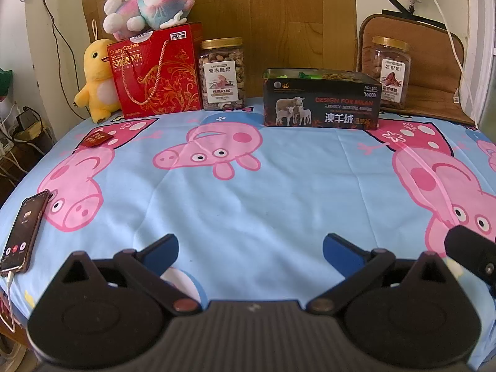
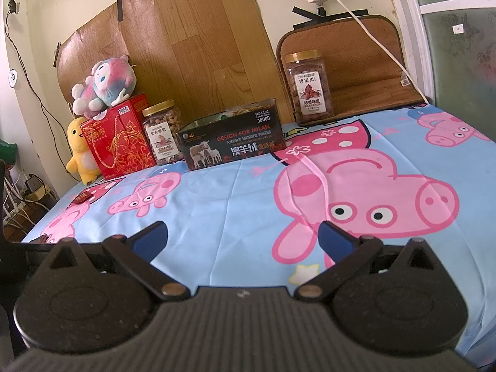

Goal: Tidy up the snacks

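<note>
While both sets of fingers gape empty, we see the red packet (image 1: 95, 139) stray far left of the snack box (image 1: 321, 102); likely it belongs inside.

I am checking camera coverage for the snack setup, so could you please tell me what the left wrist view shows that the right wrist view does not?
Only the left wrist view shows the phone lying whole at the table's left edge, its screen lit, with a cable plugged into its near end.

Only the right wrist view shows the glass door panel on the far right.

Both show the black open box, the two nut jars, the red gift box, the small red packet, both plush toys, and each open claw.
</note>
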Motion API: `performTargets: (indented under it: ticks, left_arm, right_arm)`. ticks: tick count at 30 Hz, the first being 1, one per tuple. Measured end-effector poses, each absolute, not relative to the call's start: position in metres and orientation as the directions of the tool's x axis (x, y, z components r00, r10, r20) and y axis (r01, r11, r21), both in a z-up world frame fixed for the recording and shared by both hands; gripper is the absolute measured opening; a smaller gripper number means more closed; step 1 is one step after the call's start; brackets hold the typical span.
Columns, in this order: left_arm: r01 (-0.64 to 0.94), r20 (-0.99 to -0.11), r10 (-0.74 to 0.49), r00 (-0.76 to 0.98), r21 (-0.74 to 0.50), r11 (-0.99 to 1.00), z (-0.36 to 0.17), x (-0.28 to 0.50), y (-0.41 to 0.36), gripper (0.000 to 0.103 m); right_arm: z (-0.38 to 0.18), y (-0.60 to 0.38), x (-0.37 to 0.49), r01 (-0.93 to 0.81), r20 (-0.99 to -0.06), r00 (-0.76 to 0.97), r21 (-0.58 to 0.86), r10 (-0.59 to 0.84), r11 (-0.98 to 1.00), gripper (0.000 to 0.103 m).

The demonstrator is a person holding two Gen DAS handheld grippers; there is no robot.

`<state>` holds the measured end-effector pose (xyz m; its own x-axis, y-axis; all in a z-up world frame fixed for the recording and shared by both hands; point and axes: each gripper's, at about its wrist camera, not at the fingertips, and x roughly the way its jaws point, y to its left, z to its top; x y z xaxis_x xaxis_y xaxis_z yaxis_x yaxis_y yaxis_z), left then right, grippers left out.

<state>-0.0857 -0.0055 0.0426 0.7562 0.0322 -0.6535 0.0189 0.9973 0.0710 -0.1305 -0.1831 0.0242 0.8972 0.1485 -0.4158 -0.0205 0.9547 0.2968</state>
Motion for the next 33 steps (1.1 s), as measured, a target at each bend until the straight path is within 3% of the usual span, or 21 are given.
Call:
performTargets:
  ticks: [33]
  left_arm:
    - [0.039,-0.652,0.015,0.758,0.068,0.997,0.0419,-0.0875,-0.0077,0.103]
  right_arm:
    - [0.0233,-0.1847,-0.1304,-0.023,-0.415,0.897,0.3,0.152,0.954,0.103]
